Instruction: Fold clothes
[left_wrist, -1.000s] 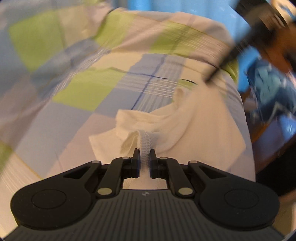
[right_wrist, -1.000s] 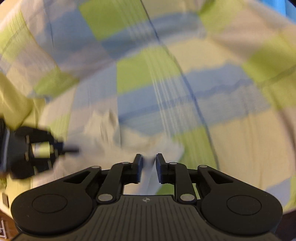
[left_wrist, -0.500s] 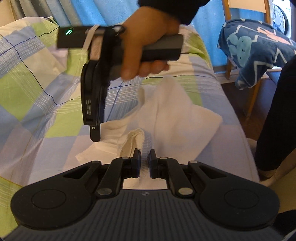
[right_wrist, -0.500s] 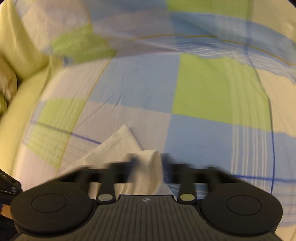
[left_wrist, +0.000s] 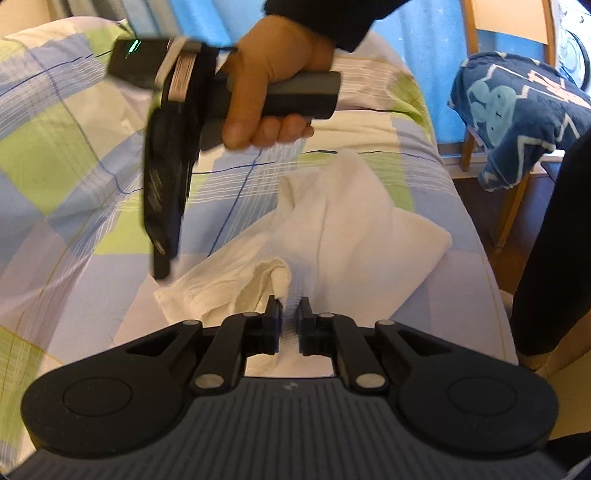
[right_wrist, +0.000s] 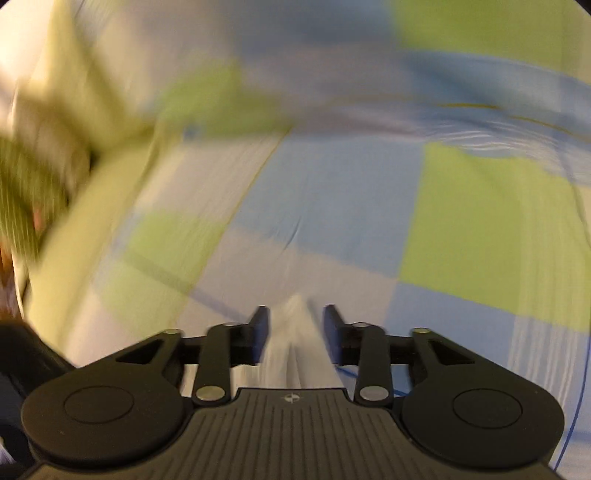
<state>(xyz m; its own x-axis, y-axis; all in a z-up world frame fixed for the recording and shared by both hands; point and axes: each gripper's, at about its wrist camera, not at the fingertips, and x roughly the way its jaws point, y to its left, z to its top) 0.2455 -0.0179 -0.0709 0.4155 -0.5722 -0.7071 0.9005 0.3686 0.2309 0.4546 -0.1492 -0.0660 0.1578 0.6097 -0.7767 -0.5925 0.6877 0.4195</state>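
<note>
A bed fills most of the room, covered by a checked bedsheet in blue, green and cream squares crossed by thin dark lines. Off to the right stands a wooden chair with a dark blue patterned cloth draped over its seat. Behind it the wall is bright blue, and brown floor shows beside the bed

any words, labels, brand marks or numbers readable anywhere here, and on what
No readable text anywhere.
Black right gripper: side markings motion-blurred, unreadable.
Dark blue patterned blanket on the wooden chair: light blue figures and zigzags, no legible words.
Black left gripper: a small emblem on the body, no letters.
</note>
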